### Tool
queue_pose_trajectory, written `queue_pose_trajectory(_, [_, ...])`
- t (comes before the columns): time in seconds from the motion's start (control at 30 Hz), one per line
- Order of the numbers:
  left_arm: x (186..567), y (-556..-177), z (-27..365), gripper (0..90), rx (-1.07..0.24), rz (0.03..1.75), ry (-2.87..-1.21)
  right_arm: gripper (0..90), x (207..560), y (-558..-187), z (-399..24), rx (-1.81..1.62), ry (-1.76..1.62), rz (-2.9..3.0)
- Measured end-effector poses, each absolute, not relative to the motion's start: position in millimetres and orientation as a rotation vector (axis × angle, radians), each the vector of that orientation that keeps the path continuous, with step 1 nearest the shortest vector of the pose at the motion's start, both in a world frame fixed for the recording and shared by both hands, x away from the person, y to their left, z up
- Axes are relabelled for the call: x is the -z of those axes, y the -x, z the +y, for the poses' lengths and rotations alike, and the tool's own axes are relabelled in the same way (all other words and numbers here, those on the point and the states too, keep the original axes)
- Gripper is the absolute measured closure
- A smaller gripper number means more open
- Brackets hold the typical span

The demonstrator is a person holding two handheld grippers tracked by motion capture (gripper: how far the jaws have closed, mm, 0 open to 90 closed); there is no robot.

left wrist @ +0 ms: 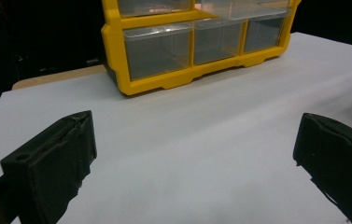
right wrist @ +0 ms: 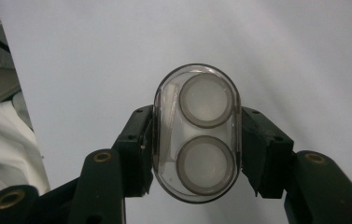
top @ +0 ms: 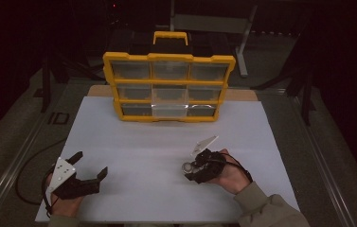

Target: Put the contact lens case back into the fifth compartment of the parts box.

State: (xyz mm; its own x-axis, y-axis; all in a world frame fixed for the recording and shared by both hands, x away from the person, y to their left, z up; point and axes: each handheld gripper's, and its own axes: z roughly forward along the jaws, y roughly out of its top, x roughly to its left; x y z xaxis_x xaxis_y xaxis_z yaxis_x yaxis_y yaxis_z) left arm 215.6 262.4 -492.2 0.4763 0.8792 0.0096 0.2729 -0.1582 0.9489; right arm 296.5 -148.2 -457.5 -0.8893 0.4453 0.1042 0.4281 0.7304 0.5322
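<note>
Right gripper view: your right gripper [right wrist: 195, 140] has its jaws clamped on the clear oval plastic case with two round grey lids [right wrist: 197, 133], centred between them. Keep squeeze steady. Left gripper [top: 89, 168] jaws wide apart, empty, facing the yellow drawer organiser [left wrist: 197, 46].

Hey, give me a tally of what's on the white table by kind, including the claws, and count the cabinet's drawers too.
Yellow drawer cabinet: 1
Clear drawers in it: 9
Clear oval case with two round lids: 1, clamped in the right claw
Claws: 2, the left claw open, holding nothing
Total, with drawers counted separately: 13
</note>
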Motion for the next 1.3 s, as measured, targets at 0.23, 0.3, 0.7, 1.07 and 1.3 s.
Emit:
queue_pose_trajectory(0.23, [492.7,-215.8,262.6,0.2,-0.732,1.000,-1.688,49.1,446.7,-298.0,-150.0,-0.901,-0.721,2.888])
queue_pose_trajectory(0.3, [492.6,-215.6,262.5,0.2,-0.735,0.999,-1.690,49.1,443.8,-298.1,-149.6,-0.896,-0.720,2.887])
queue_pose_trajectory(0.7, [492.9,-215.7,262.4,0.2,-0.739,1.001,-1.689,49.1,425.7,-301.9,-149.1,-0.898,-0.727,2.870])
queue_pose_trajectory(1.07, [493.3,-215.9,261.9,0.2,-0.738,0.999,-1.694,49.1,413.0,-307.1,-147.3,-0.890,-0.746,2.861])
queue_pose_trajectory(1.3, [493.7,-215.9,261.4,0.2,-0.737,0.999,-1.697,49.1,405.4,-309.8,-146.7,-0.896,-0.747,2.850])
